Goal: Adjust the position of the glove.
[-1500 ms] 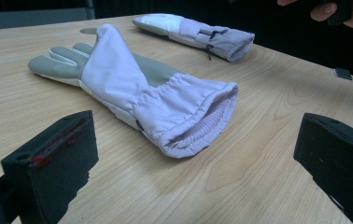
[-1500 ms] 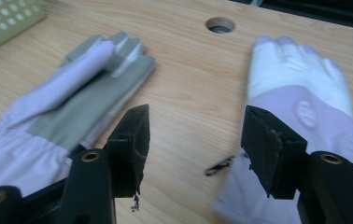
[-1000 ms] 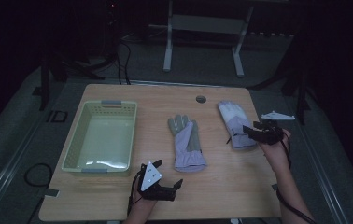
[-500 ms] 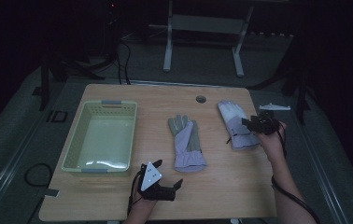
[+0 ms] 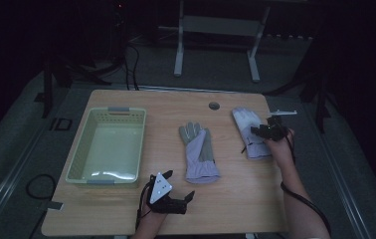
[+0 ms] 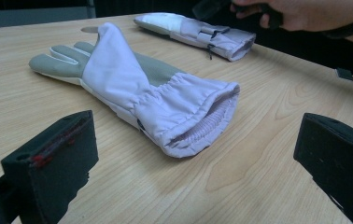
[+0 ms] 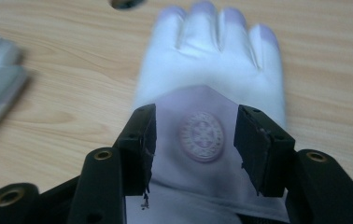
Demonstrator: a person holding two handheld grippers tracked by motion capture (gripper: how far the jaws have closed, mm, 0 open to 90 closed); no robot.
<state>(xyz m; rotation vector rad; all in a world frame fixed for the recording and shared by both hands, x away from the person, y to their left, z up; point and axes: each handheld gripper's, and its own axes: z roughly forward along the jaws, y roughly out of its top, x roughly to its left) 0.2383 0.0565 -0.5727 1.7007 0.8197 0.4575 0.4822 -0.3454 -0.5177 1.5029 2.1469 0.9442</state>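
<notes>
**My right claw over the far glove**

My right claw (image 7: pixel 193 144) hangs over the white glove (image 7: pixel 212 93) at the right of the tabletop (image 5: pixel 235 199), in the right middle of the high view. In the right gripper view its two black jaws stand half apart and have just been closing; the round emblem on the back of the glove sits in the gap between them, and the pads do not press on the cloth. The glove lies flat, fingers pointing to the top of that frame, with a small dark round hole (image 7: pixel 125 3) in the wood above its fingertips.

My left claw (image 5: pixel 176 199) rests low at the bottom centre of the high view, its jaws wide apart with nothing between them. In the left gripper view they frame the second glove (image 6: pixel 137 93), grey in the palm and pale lilac at the cuff, lying in the middle of the tabletop with its open cuff turned toward me. Beyond it, at the upper right of that frame, lies the white glove under my right hand (image 6: pixel 300 14).

A pale green basket (image 5: pixel 84 149) stands at the left of the tabletop, well apart from both gloves
</notes>
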